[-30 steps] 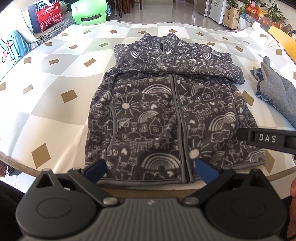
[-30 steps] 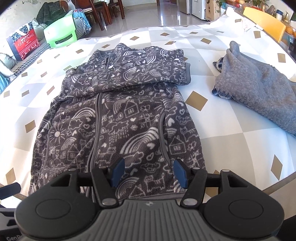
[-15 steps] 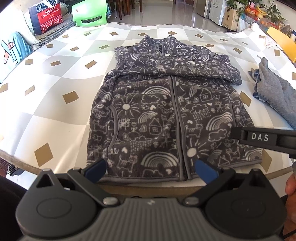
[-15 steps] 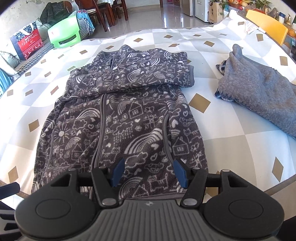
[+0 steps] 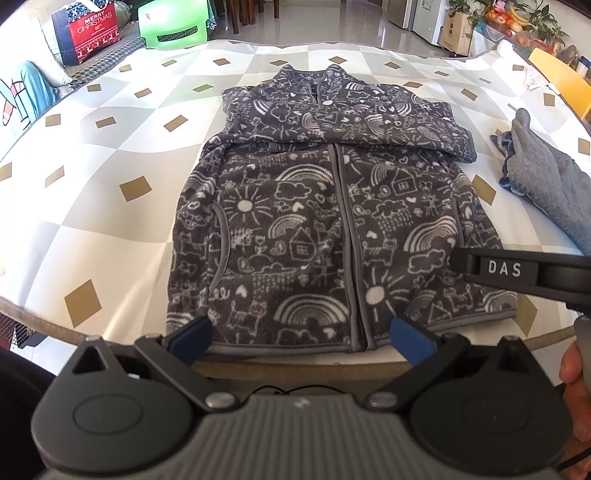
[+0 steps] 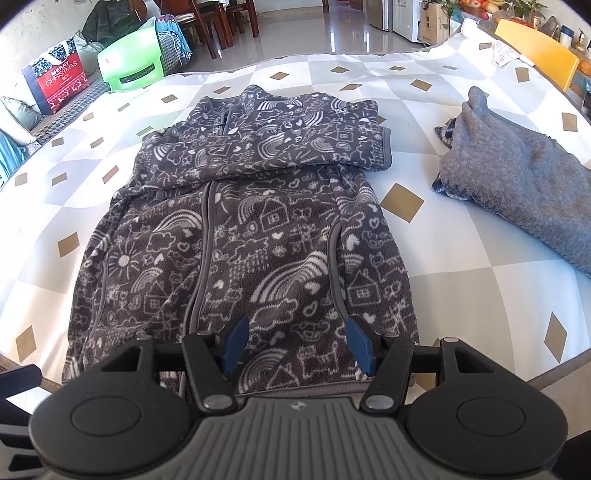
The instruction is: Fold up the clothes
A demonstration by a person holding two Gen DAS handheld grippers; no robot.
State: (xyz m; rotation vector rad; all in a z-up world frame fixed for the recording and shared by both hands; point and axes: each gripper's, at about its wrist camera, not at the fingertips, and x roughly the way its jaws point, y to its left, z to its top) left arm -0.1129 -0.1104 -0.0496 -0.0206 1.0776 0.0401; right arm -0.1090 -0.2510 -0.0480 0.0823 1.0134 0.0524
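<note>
Nothing moved, jacket point(image 5: 332, 229) hem beneath spread fingers point(image 5: 190, 338)

A lived-in home is shown, likely a dining and living area. A table point(image 6: 461, 229) is covered with a diamond-patterned cloth. Wooden dining chairs point(image 6: 221, 22) are seen on a glossy tiled floor point(image 6: 332, 33), with a red Christmas gift bag point(image 6: 55, 83), a green plastic stool point(image 6: 129, 62) and potted plants point(image 5: 524, 18) nearby.

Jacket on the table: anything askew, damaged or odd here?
Nothing damaged. The jacket lies flat, zipped, sleeves folded across the chest. The grey garment to its right is crumpled, unfolded. Both grippers are open, empty.
</note>
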